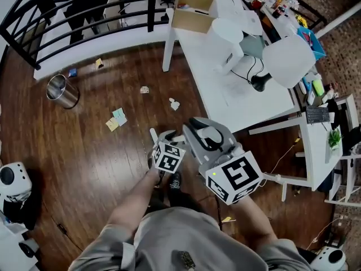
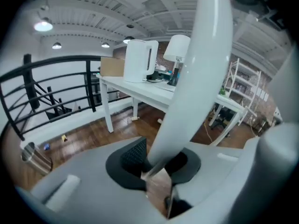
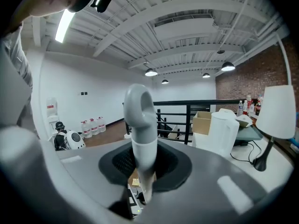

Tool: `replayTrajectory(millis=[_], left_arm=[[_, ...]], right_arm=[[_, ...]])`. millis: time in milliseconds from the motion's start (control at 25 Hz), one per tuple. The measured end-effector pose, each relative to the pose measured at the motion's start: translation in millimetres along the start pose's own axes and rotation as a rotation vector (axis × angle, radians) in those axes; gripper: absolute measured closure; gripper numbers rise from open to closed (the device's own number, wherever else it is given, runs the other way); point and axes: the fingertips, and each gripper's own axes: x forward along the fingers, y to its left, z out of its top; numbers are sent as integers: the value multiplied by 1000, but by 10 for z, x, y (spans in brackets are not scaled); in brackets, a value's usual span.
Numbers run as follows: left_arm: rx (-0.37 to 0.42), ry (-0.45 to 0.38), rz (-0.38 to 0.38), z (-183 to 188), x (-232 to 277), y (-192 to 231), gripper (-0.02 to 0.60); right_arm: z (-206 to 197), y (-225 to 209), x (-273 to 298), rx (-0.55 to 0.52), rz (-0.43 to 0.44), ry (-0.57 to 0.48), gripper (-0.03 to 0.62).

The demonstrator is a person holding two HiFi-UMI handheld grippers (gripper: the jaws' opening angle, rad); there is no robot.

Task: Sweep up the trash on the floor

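Scraps of trash lie on the wooden floor: yellow and blue paper notes (image 1: pixel 117 119), a crumpled white wad (image 1: pixel 174 103) and a smaller scrap (image 1: pixel 145 89). My left gripper (image 1: pixel 162 137) is shut on a white pole (image 2: pixel 191 92) that rises steeply out of its jaws (image 2: pixel 156 164). My right gripper (image 1: pixel 198 130) is shut on a grey handle (image 3: pixel 140 134) ending in a hanging loop (image 3: pixel 138 101). Whether both hold one tool I cannot tell; its lower end is hidden. Both grippers hang close together in front of the person, above the floor.
A steel bin (image 1: pixel 61 90) stands on the floor at the left, with more scraps (image 1: pixel 99 63) near the black railing (image 1: pixel 84 16). A white table (image 1: pixel 225 89) with a lamp, a kettle and a cardboard box fills the right side. Its leg (image 1: pixel 167 49) stands near the trash.
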Motion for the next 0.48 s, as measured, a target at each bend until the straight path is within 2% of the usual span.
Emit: replayTrajectory(millis=[120,280,480], left_arm=[[71,23,2,-53,-89,21,521],[80,65,-5,-221,-169,56,517],[78,116,26,-459,-268,104,517]], right_arm=[[-8,108,-63,-7,8,-8,534],[-109,213,-63,6,29,-4,534],[-251,276,-59,51,75,9,534]])
